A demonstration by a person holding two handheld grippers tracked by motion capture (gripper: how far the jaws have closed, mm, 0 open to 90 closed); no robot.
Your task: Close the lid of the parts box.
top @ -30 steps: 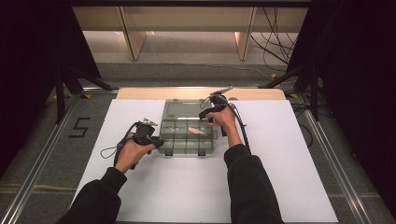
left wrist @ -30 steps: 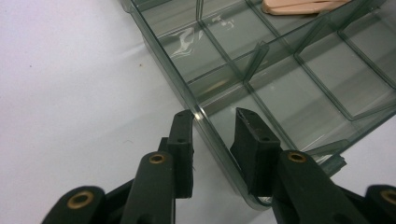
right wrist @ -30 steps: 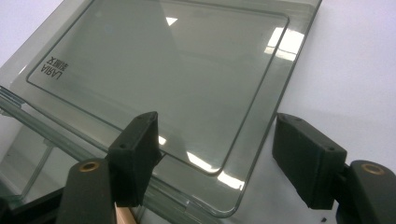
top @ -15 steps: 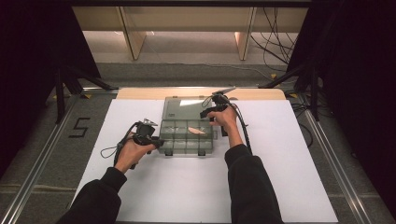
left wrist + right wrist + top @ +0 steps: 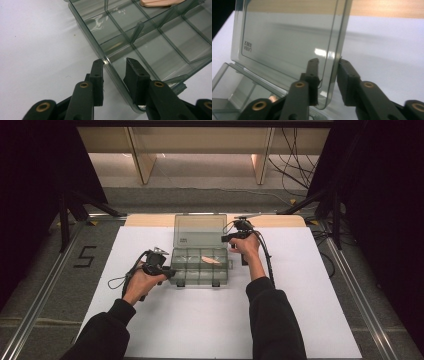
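A clear plastic compartment box lies on the white table, its lid standing upright at the back. One compartment holds a flat pink piece. My left gripper grips the box's left front corner: in the left gripper view its jaws straddle the box wall, one pad outside and one inside. My right gripper is at the lid's right edge. Its jaws have just been closing, and the lid's edge is now pinched between the pads.
The white sheet covers the table, with a wooden strip along its far edge. Black cables trail from both grippers. A "5" mark is on the floor at the left, and metal rails run beside the table.
The lid has swung up from partly open to upright. The right gripper's jaws have closed onto the lid's edge. The left hand has kept still on the box.
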